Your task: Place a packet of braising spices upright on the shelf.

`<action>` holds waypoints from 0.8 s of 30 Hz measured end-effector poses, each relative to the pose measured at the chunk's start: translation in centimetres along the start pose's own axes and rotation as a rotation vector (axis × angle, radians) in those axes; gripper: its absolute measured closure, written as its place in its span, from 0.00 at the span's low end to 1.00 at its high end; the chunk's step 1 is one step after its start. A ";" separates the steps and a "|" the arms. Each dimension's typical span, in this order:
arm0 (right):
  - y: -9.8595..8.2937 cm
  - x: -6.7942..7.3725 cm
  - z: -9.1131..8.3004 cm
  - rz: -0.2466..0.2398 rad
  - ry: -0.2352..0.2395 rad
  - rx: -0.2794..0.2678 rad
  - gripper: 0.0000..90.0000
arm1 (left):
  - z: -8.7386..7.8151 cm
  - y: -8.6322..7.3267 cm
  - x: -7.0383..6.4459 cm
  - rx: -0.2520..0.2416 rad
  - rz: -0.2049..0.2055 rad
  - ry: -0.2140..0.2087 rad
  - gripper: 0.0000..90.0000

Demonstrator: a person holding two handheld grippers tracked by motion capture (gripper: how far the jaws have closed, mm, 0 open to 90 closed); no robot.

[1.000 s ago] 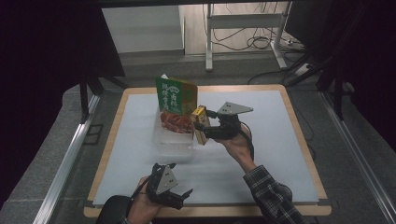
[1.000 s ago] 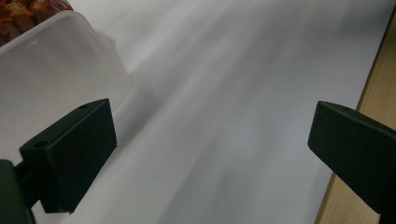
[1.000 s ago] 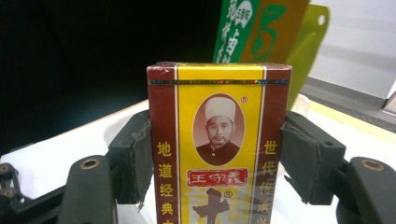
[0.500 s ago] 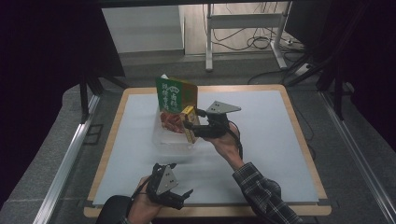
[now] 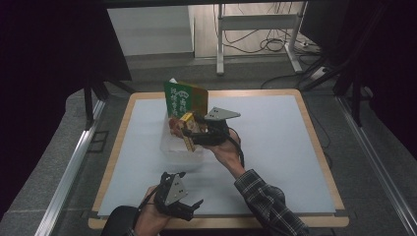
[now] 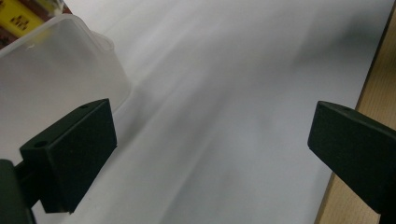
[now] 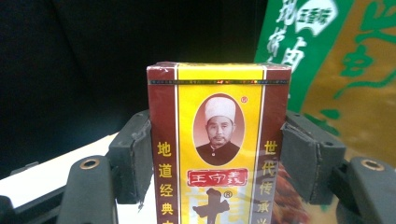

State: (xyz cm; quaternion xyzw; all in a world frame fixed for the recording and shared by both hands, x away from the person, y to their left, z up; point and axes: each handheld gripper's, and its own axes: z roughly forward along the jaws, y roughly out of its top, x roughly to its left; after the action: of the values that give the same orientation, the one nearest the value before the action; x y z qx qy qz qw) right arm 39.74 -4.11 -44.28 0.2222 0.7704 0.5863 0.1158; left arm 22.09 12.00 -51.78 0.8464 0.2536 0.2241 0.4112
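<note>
A translucent white plastic tub (image 5: 179,142) sits on the pale mat of the wood-edged table (image 5: 275,147); it holds reddish packets whose details cannot be made out, and a tall green-and-orange printed bag (image 5: 184,98) stands at its far end. The right gripper (image 5: 193,132) is poised over the tub, its two black jaws closed on the narrow sides of a yellow-and-maroon printed carton (image 7: 217,144), which stands upright between the pads (image 7: 308,154) and rises above them. In the right gripper view the green-and-orange bag (image 7: 327,56) stands just behind the carton, to its right. In the high view the carton (image 5: 187,132) is just in front of the bag, above the tub's contents. The left gripper (image 5: 189,204), held near the table's near edge and well apart from the tub, has its jaws spread wide with nothing between them. In the left gripper view a corner of the tub (image 6: 56,79) lies ahead of its left jaw, bare mat lies between the jaws, and the table's wooden edge (image 6: 373,84) runs beside the right jaw.
</note>
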 end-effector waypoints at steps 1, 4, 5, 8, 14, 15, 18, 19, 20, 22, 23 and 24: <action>0.0 0.1 0.2 -0.002 0.001 -0.002 0.36 | 0.0 0.0 0.0 0.000 0.000 -0.001 0.01; -0.2 0.4 0.7 0.001 0.010 -0.005 0.36 | 0.0 0.0 0.1 0.001 -0.002 0.001 0.01; -0.3 0.5 0.9 0.002 0.012 -0.007 0.36 | 0.0 0.0 0.1 0.001 -0.002 0.001 0.01; -0.6 0.6 1.4 0.009 0.022 -0.013 0.36 | -0.1 0.0 0.1 0.009 0.008 0.001 0.01; -0.7 1.1 1.4 -0.016 0.019 -0.014 0.36 | 0.0 -0.1 0.1 0.006 -0.001 0.001 0.01; -0.7 1.2 1.3 -0.016 0.017 -0.011 0.36 | 0.0 -0.1 0.1 0.006 0.000 0.000 0.01; -0.7 1.2 1.0 -0.009 0.020 -0.007 0.36 | 0.1 -0.1 0.0 0.008 0.002 0.000 0.01; -0.7 1.2 1.0 -0.006 0.019 -0.002 0.36 | 0.1 -0.1 0.0 0.009 0.002 0.000 0.01; -0.9 1.2 1.0 -0.005 0.018 0.004 0.36 | 0.1 -0.1 0.0 0.009 0.002 -0.001 0.01; -1.4 1.1 1.1 -0.006 0.012 0.021 0.36 | 0.1 -0.1 0.0 0.009 0.005 -0.001 0.01; -1.6 1.0 1.2 -0.007 0.012 0.030 0.36 | 0.1 -0.1 0.0 0.009 0.004 -0.001 0.01; -2.0 1.0 1.3 -0.001 0.009 0.033 0.36 | 0.1 -0.1 0.0 0.009 0.003 -0.002 0.01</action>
State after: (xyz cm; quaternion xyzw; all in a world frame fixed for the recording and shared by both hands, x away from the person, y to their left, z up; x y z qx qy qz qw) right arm 39.05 -3.00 -46.44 0.2210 0.7807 0.5742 0.1091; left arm 22.14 12.01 -51.86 0.8489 0.2528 0.2229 0.4072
